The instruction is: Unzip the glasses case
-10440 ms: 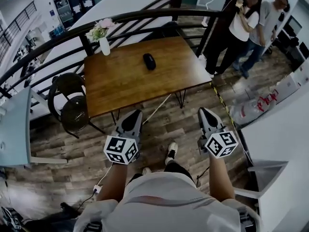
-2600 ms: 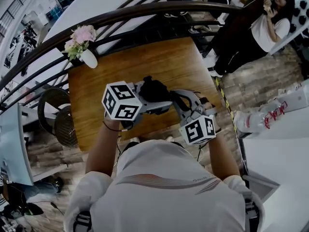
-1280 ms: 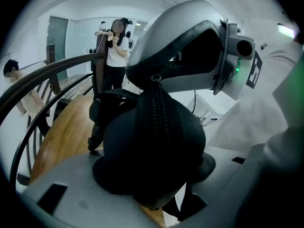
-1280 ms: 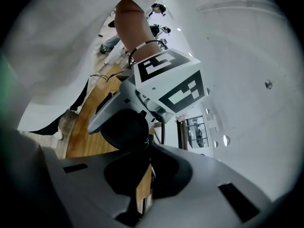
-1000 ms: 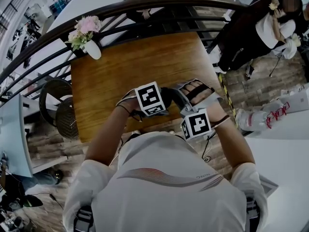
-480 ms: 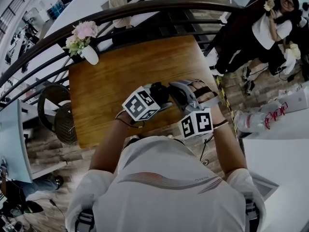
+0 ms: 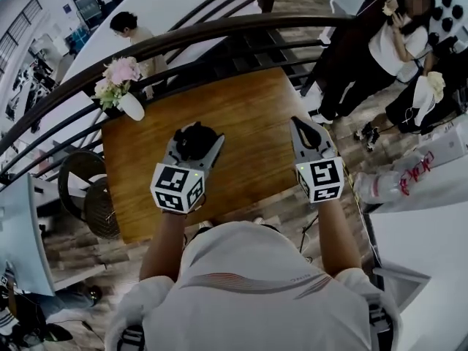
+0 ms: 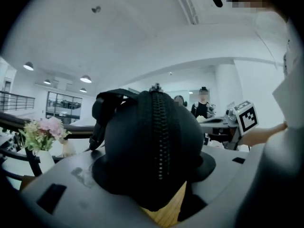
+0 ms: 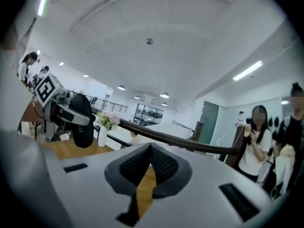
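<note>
My left gripper [image 7: 197,134] is shut on the black glasses case [image 7: 194,143] and holds it above the wooden table [image 7: 248,115]. In the left gripper view the case [image 8: 152,141] fills the gap between the jaws. Its zip [image 8: 159,127] runs straight up the middle, and a strap [image 8: 100,113] hangs at the left. My right gripper [image 7: 300,125] is apart from the case, to its right. Its jaws have just closed with nothing between them, and the pads [image 9: 164,163] meet. From there the case [image 9: 81,118] shows far left.
A white vase of pink flowers [image 7: 121,86] stands at the table's far left corner. A dark railing [image 7: 219,28] curves behind the table. People stand at the upper right [image 7: 384,46] and one beyond the rail [image 7: 135,31]. A round chair [image 7: 91,196] sits left of the table.
The two grippers, which were together at the case near the table's front edge, have risen and parted. The left has carried the case up and left; the right has let go and swung right.
</note>
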